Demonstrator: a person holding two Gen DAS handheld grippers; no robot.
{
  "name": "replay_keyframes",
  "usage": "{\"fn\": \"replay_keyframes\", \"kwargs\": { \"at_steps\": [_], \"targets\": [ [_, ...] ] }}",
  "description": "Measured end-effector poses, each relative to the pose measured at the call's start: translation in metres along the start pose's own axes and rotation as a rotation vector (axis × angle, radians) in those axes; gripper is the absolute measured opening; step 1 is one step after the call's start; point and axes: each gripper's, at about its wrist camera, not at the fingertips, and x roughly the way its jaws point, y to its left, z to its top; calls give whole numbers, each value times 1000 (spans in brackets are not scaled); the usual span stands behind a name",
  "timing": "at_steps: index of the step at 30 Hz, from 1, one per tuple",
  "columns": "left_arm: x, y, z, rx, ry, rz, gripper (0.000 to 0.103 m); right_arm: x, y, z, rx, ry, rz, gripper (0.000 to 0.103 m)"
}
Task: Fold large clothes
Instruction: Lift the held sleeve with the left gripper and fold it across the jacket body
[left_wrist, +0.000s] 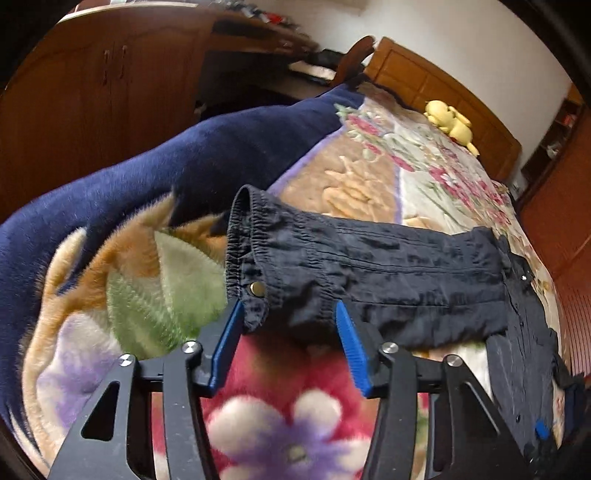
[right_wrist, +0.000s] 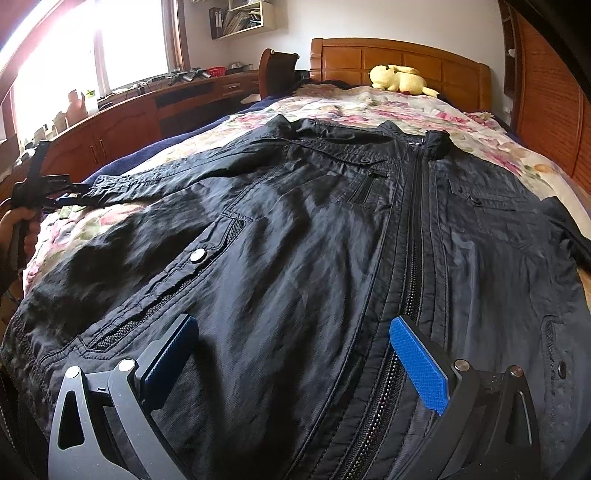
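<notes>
A large black zip jacket (right_wrist: 295, 229) lies front-up, spread flat on the bed, collar toward the headboard. Its left sleeve (left_wrist: 369, 273) stretches out sideways, with an elastic cuff and brass snap (left_wrist: 257, 288) at the end. My left gripper (left_wrist: 290, 314) is open, its blue pads either side of the cuff's lower edge; the left pad touches the cuff tab. It also shows at the sleeve end in the right wrist view (right_wrist: 68, 197). My right gripper (right_wrist: 291, 332) is open, just above the jacket's hem, left of the zipper (right_wrist: 412, 266).
The bed has a floral blanket (left_wrist: 424, 173) and a navy plush blanket (left_wrist: 207, 147) at its left side. A yellow plush toy (right_wrist: 400, 83) lies by the wooden headboard (right_wrist: 402, 59). Wooden cabinets and a desk (right_wrist: 147, 118) run along the left; a wardrobe (right_wrist: 550, 99) stands right.
</notes>
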Motion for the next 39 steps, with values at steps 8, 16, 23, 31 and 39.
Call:
{"fn": "replay_keyframes", "kwargs": {
  "at_steps": [8, 16, 23, 31, 39],
  "targets": [
    [9, 0, -5, 10, 27, -11, 33, -1, -1, -1, -1, -4, 0, 103],
    [-33, -71, -1, 218, -78, -6, 7, -1, 1, -2, -13, -1, -8, 103],
    [-81, -172, 5, 383, -139, -127, 4, -3, -3, -2, 7, -15, 7, 103],
    [-107, -296, -19, 582, -137, -294, 3, -4, -10, -4, 38, -28, 40, 103],
    [-104, -271, -16, 572, -127, -197, 24, -6, -15, -5, 67, -36, 53, 103]
  ]
}}
